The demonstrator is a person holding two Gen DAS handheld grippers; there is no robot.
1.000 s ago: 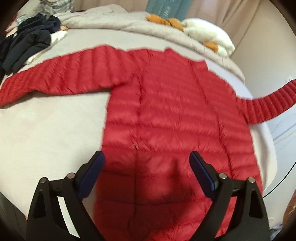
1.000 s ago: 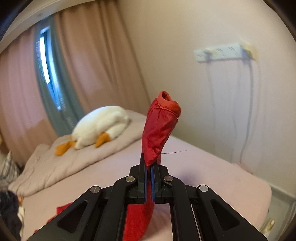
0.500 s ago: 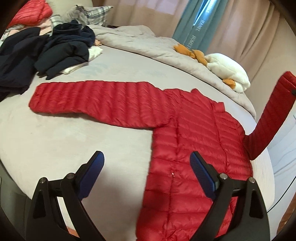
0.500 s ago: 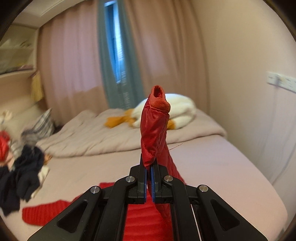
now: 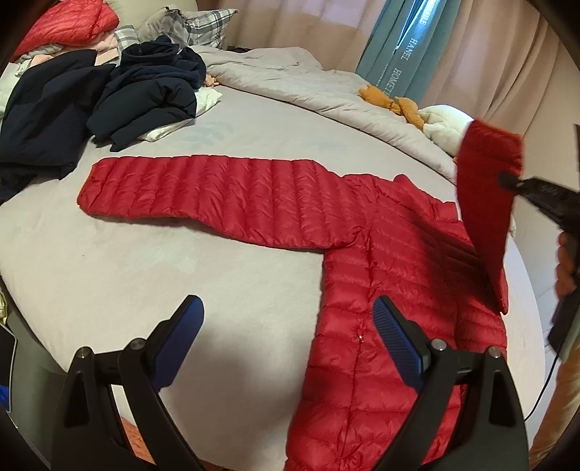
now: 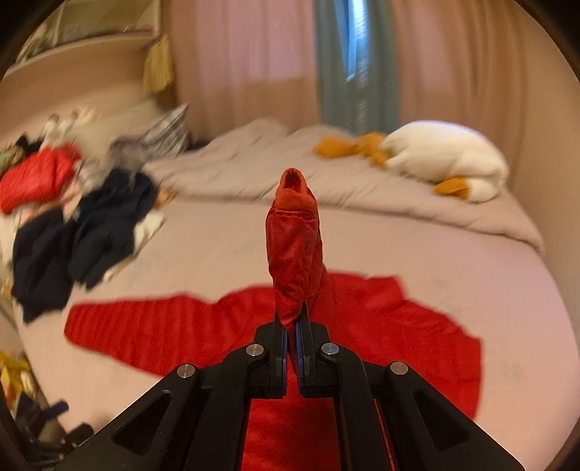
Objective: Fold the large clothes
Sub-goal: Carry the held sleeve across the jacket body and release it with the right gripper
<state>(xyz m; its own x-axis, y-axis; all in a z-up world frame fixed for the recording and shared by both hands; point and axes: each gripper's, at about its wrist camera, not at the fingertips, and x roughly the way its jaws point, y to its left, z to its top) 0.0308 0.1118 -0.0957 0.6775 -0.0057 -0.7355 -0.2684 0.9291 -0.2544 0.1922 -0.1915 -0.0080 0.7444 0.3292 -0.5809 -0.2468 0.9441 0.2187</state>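
A red quilted down jacket [image 5: 391, 290] lies flat on the grey bed [image 5: 188, 275], one sleeve [image 5: 203, 188] stretched out to the left. Its other sleeve [image 6: 295, 250] is lifted off the bed, with my right gripper [image 6: 293, 320] shut on it near the cuff. In the left wrist view that raised sleeve [image 5: 485, 203] hangs over the jacket's right side from the right gripper [image 5: 507, 179]. My left gripper [image 5: 286, 329] stands open above the jacket's lower left edge, holding nothing.
A heap of dark navy clothes [image 5: 94, 105] and a second red jacket [image 5: 61, 25] lie at the bed's far left. A rumpled grey duvet [image 5: 297, 87] and a white plush duck [image 6: 442, 159] fill the far side. Curtains [image 6: 253, 58] hang behind.
My right gripper has swung the held sleeve from the wall side in over the jacket's body. The left gripper pulled back and rose, so the whole left sleeve now shows.
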